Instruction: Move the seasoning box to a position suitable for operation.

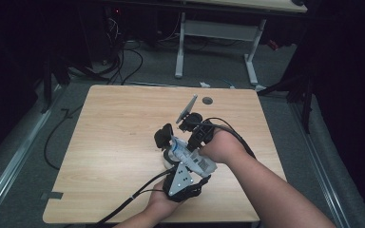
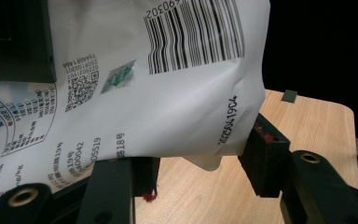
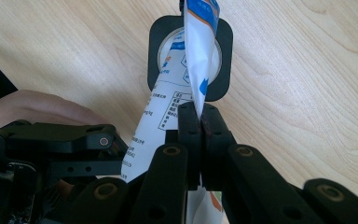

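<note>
1. White printed pouch [image 2: 158, 93] held mid-frame above counter [image 1: 114, 133], long axis roughly upright.
2. Right tongs [image 3: 200, 116] clamped on its thin edge.
3. Left tongs [image 2: 200, 163] straddle its lower corner, part-open; contact unclear.
4. Black-framed cup [image 3: 161, 51] directly beneath.

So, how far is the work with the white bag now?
Done: both grippers have the white printed bag lifted over the wooden table. In hand: the right gripper pinches its thin edge shut, the left gripper grips its bulging bottom, above a round white container in a black holder. Left: the bag looks unopened, so probably opening or emptying it.
</note>
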